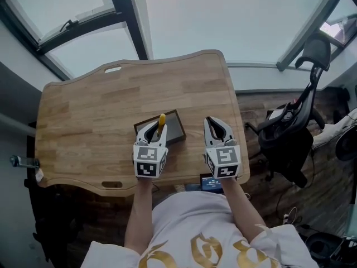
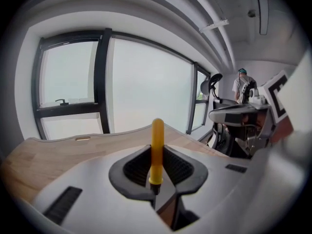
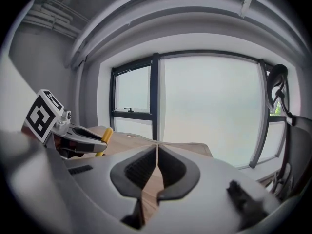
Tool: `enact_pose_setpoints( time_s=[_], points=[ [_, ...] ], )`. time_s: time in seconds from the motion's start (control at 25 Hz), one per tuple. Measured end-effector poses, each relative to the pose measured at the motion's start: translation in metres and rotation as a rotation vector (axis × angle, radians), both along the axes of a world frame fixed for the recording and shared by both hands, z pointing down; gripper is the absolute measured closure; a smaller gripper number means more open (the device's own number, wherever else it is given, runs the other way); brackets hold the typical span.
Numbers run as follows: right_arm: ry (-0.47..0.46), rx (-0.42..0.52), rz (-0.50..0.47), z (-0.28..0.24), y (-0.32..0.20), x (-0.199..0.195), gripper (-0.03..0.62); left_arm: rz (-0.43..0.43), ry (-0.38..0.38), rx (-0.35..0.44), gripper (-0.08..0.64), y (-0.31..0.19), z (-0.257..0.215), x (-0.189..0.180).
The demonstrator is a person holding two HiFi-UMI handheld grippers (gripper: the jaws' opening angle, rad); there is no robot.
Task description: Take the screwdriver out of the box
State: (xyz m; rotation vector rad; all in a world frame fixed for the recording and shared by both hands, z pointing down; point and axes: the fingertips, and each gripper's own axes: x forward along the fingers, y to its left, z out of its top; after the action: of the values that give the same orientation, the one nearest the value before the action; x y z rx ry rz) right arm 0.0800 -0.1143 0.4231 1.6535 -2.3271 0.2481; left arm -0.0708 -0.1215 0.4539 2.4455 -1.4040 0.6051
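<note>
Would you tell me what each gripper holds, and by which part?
Left gripper: the screwdriver, by the lower part of its yellow handle. Right gripper: nothing, jaws together.

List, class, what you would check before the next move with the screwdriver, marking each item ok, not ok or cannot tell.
1. The left tool grips the screwdriver: ok.
2. The right tool is shut and empty: ok.
3. The screwdriver's tip is clear of the box: cannot tell, the left tool hides it.
4. The table shows bare wood left of the box: ok.
</note>
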Motion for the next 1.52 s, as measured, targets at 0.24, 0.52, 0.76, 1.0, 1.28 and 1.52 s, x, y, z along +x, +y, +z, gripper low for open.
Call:
enact_pose_setpoints(
  time_s=[0.24, 0.52, 0.76, 1.0, 1.28, 1.52],
  points=[
    [-0.024, 0.020, -0.012, -0.010, 0.012, -0.009, 0.558, -0.009, 0.062, 0.036, 0.480, 0.016, -0.016, -0.004],
    [-0.046, 0.052, -0.026, -0.020, 0.019, -0.015, 0.559, -0.047, 0.098, 0.109, 0.480, 0.024, -0.038, -0.012],
    [-0.068, 0.057, -0.034, -0.023, 0.023, -0.017, 0.559, -0.055, 0.105, 0.151, 0.480, 0.029, -0.051, -0.012],
    [-0.073, 0.048, -0.036, -0.020, 0.028, -0.016, 0.560, -0.052, 0.107, 0.155, 0.480, 0.034, -0.050, -0.010],
    [-0.067, 0.052, -0.036, -0.021, 0.028, -0.014, 0.560, -0.057, 0.103, 0.154, 0.480, 0.033, -0.049, -0.010],
    [-0.067, 0.045, -0.035, -0.019, 0.027, -0.013, 0.560, -0.054, 0.101, 0.153, 0.480, 0.032, -0.049, -0.009]
  ],
)
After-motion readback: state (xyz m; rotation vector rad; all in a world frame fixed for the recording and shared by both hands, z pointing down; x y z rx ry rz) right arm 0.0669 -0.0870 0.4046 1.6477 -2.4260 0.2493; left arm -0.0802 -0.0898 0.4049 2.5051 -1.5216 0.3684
